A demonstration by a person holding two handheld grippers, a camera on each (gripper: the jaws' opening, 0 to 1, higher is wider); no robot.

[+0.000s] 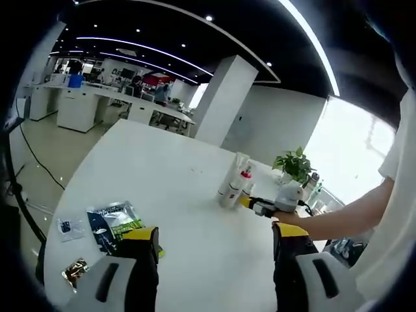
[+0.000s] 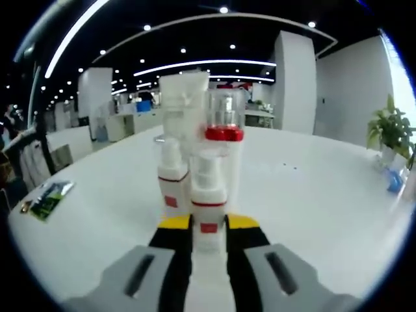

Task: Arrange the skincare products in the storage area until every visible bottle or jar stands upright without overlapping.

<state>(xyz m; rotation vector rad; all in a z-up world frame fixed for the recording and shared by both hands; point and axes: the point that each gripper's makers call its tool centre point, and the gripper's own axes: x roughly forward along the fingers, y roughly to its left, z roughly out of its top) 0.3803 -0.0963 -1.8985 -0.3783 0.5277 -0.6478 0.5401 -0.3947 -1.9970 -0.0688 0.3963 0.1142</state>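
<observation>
Skincare bottles [image 2: 195, 149] are standing clustered mid-desk [image 2: 312, 195], open white surface all around. Your right claw [image 2: 208, 227] is clamping the nearest pump bottle [image 2: 208, 195]. Your left claw [image 1: 214, 237] is hovering wide open, empty, sachets [image 1: 107, 224] lying near the desk edge.

Bright, even light comes from ceiling strips [image 1: 149, 49] and a window [image 1: 351, 149] blown out to white at far right. Fisheye bending warps the edges, and the near bottles [image 2: 208, 188] look soft, perhaps slightly out of focus.

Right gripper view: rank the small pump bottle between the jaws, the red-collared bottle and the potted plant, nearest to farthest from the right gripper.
1. Small pump bottle, clamped between the jaws.
2. Red-collared bottle, just behind it, centre.
3. Potted plant, far right on the table.
</observation>
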